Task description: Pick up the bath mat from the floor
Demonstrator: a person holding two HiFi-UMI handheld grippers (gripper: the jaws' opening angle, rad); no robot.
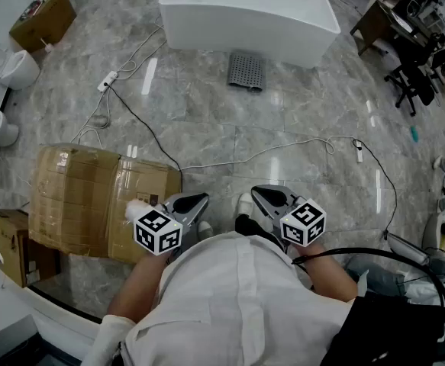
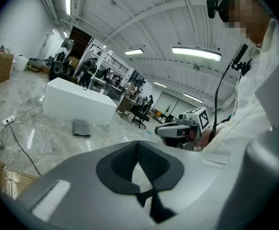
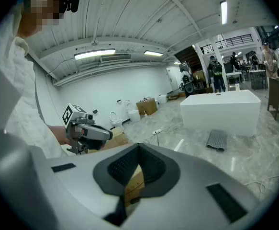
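The bath mat (image 1: 246,72) is a small grey perforated mat lying flat on the marble floor just in front of the white bathtub (image 1: 249,17). It also shows far off as the mat (image 2: 81,128) in the left gripper view and the mat (image 3: 217,140) in the right gripper view. My left gripper (image 1: 201,200) and right gripper (image 1: 259,191) are held close to the person's body, side by side and well short of the mat. The left gripper's (image 2: 138,145) pads meet at the tips with nothing between them. My right gripper (image 3: 139,147) is shut the same way, empty.
A flattened cardboard box (image 1: 92,197) lies on the floor just left of the grippers. Cables (image 1: 283,149) and a power strip (image 1: 106,81) run across the floor between me and the mat. Toilets (image 1: 12,67) stand at the left wall, an office chair (image 1: 413,78) at the right.
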